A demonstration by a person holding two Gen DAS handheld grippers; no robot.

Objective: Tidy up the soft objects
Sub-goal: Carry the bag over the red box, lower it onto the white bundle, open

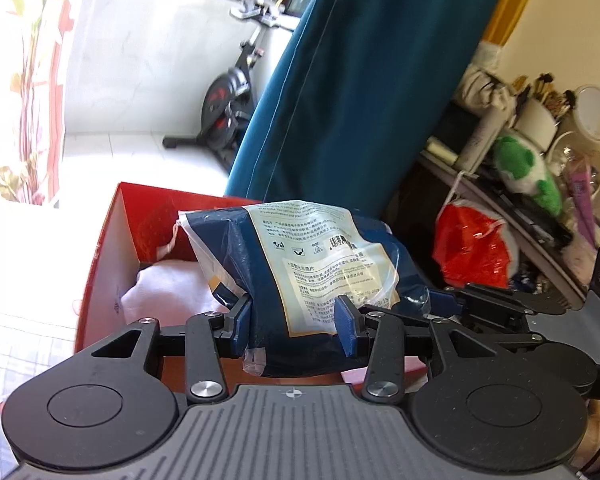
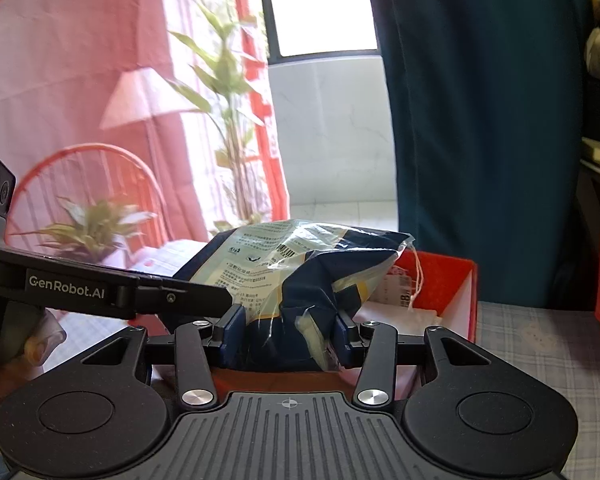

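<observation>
Soft navy packet (image 1: 300, 276) with pale printed label held above open red box (image 1: 112, 240), both my grippers on it. My left gripper (image 1: 296, 324) pinches packet's near end, blue pads pressed into plastic. My right gripper (image 2: 288, 332) pinches crumpled end likewise. White cloth (image 1: 168, 284) lies inside box. Box sits on checked fabric surface (image 2: 540, 344). Teal curtain (image 1: 360, 80) behind; exercise bike (image 1: 228, 96) beyond; red plastic bag (image 1: 472, 248) at right.

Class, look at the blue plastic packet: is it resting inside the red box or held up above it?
Held up. Both the left gripper and right gripper pinch the blue packet above the red box, where white cloth already lies.
</observation>
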